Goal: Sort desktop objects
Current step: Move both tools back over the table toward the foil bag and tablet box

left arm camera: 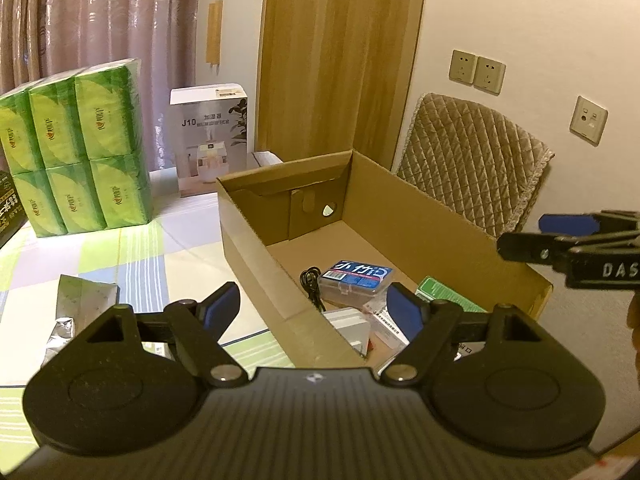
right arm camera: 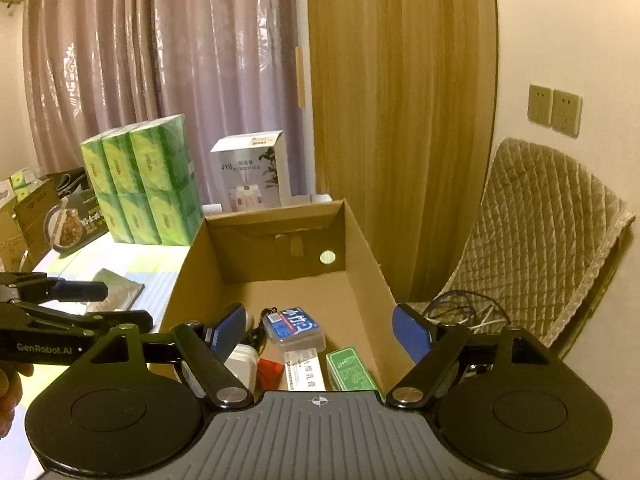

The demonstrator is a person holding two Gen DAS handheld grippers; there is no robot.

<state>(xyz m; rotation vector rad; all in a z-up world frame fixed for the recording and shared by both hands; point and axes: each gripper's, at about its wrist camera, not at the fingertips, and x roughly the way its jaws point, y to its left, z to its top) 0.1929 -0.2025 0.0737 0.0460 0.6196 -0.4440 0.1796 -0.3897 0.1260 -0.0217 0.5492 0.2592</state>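
An open cardboard box (left arm camera: pixel 248 232) (right arm camera: pixel 188 280) stands on the checked tablecloth. Inside lie a blue-labelled clear case (left arm camera: pixel 356 278) (right arm camera: pixel 294 326), a black cable (left arm camera: pixel 312 284), a green packet (left arm camera: pixel 440 292) (right arm camera: pixel 352 368), a white charger (right arm camera: pixel 242 360), a red sachet (right arm camera: pixel 270 370) and a white printed carton (right arm camera: pixel 302 372). My left gripper (left arm camera: pixel 314 304) is open and empty, straddling the box's near left wall. My right gripper (right arm camera: pixel 320 326) is open and empty above the box's near end. A silver foil pouch (left arm camera: pixel 84 300) (right arm camera: pixel 116 292) lies on the cloth left of the box.
Stacked green tissue packs (left arm camera: pixel 76 152) and a white humidifier carton (left arm camera: pixel 208 140) stand behind the box. A chair with a quilted cover (left arm camera: pixel 472 172) is at the right, with cables (right arm camera: pixel 460 312) on its seat. A dark food carton (right arm camera: pixel 76 220) sits far left.
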